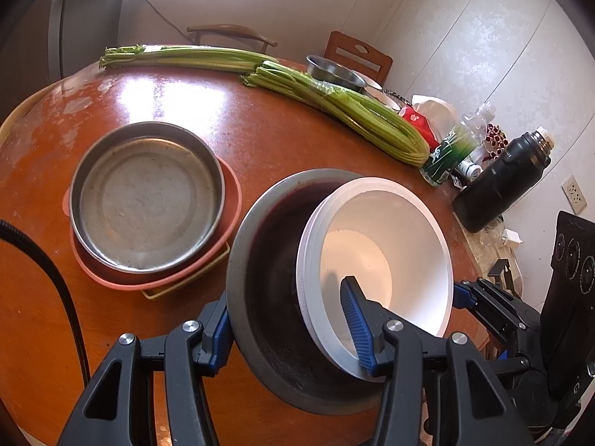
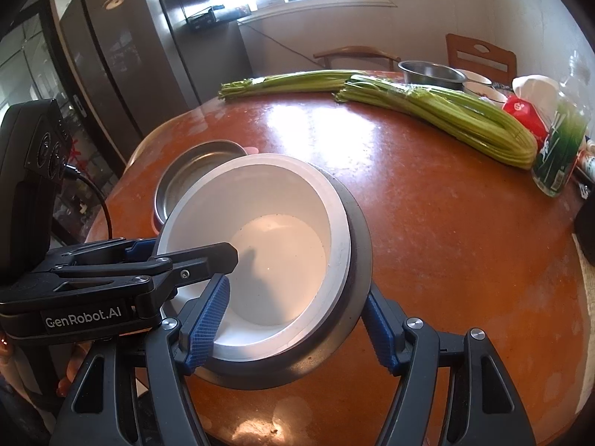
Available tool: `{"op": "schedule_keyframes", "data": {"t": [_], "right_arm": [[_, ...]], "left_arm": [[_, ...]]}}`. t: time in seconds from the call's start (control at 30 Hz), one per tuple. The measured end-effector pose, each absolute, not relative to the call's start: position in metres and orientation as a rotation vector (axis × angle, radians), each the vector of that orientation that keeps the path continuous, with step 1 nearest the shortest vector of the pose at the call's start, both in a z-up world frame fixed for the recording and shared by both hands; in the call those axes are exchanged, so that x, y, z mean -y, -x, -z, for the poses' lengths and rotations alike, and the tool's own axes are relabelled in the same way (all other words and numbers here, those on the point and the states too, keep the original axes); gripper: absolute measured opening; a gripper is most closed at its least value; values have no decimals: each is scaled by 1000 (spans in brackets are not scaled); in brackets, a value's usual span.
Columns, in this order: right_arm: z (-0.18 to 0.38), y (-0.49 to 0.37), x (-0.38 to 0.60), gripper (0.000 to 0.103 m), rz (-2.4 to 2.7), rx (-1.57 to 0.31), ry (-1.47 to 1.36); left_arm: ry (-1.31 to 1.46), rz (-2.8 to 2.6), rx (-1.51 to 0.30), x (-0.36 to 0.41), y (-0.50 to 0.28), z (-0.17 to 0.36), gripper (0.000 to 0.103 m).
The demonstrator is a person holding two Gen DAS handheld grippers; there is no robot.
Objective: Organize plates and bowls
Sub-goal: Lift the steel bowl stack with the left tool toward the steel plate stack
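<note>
While the stack of white plastic bowls (image 2: 275,260) sits tilted inside the dark grey metal bowl (image 2: 357,260) near the front edge of the round reddish-brown table (image 2: 427,204), both claws are on it. The right gripper (image 2: 293,330) is spread wide, one blue pad inside the white bowls, the other outside the grey rim. The left gripper (image 1: 290,330) straddles both bowls likewise, jaws apart. Toward the table's left edge, a shallow steel plate (image 1: 147,197) rests on a salmon-pink plate (image 1: 163,278). Celery bunches (image 1: 334,107) lie along the far edge.
</note>
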State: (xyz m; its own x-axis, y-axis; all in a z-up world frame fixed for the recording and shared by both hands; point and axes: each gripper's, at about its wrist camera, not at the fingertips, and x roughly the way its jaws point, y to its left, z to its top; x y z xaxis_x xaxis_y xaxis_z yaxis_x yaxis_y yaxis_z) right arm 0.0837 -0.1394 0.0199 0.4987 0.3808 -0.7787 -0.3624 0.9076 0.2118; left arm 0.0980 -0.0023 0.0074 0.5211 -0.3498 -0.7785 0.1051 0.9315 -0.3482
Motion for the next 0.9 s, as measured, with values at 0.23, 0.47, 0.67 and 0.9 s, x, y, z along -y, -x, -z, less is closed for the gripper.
{"op": "schedule_keyframes", "data": {"t": [0.23, 0.47, 0.67, 0.9], "right_arm": [[-27, -90, 125, 72, -447, -942, 7], [-33, -98, 107, 72, -466, -929, 19], [-39, -107, 86, 72, -494, -919, 43], [-41, -121, 62, 72, -537, -914, 50]], "left_arm": [[288, 282, -975, -12, -102, -13, 52], [292, 270, -962, -29, -106, -19, 52], [313, 243, -943, -47, -107, -25, 52], [325, 199, -926, -72, -110, -31, 52]]}}
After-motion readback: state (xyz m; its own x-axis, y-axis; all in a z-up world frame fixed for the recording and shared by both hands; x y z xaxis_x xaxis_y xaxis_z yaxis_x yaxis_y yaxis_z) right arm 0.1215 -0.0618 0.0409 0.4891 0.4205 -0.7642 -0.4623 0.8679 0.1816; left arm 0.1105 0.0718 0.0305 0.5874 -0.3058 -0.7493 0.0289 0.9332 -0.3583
